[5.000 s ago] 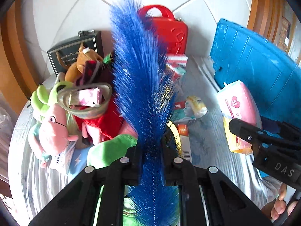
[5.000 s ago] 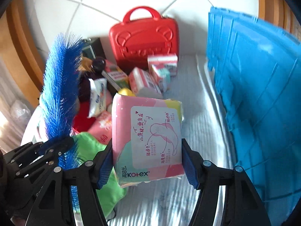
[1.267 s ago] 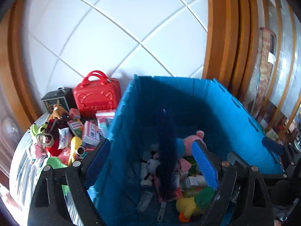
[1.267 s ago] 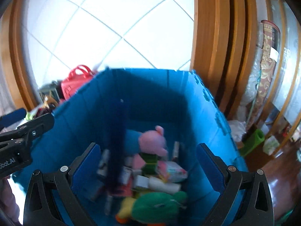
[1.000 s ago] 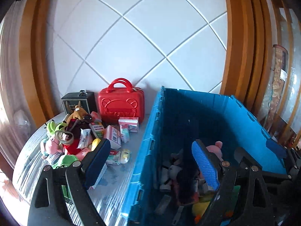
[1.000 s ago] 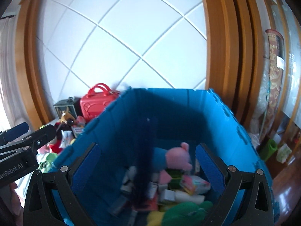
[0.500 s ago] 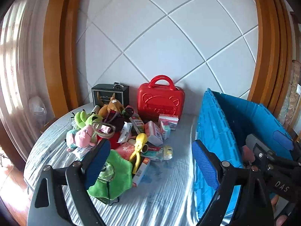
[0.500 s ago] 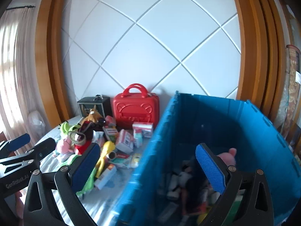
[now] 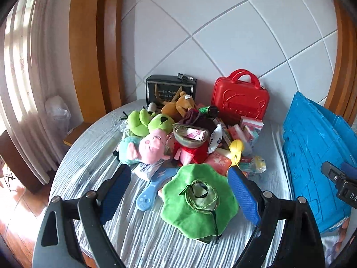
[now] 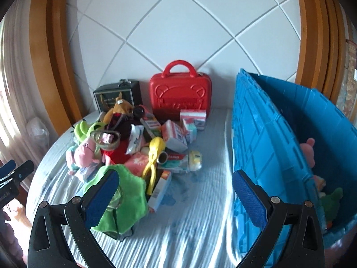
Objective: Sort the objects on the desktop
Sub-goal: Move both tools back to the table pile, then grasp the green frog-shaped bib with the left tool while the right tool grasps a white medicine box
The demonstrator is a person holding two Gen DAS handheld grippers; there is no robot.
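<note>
Left hand-held gripper (image 9: 179, 191): my fingers are spread wide apart with nothing between them, held above the near side of the pile.
Right hand-held gripper (image 10: 176, 195): also spread wide and empty, held over the bare cloth between the pile and the bin.
Counter (image 10: 196, 234): round, covered with a pale striped cloth.
Pile of objects (image 10: 142, 143): heaped left of centre on the counter; soft toys, packets and small boxes lie against one another.
Green hat (image 9: 198, 201): nearest item of the pile, lying flat, directly below my left fingers in the left wrist view.
Pink pig toy (image 9: 151, 148): on the left of the pile, beside a green frog toy (image 9: 147, 122).
Yellow tongs (image 10: 154, 156): on the right of the pile, resting across packets.
Red case (image 10: 180, 93): upright against the wall behind the pile, next to a black box (image 10: 118, 97).
Blue bin (image 10: 279, 138): at the right edge of the counter, with soft toys inside.
</note>
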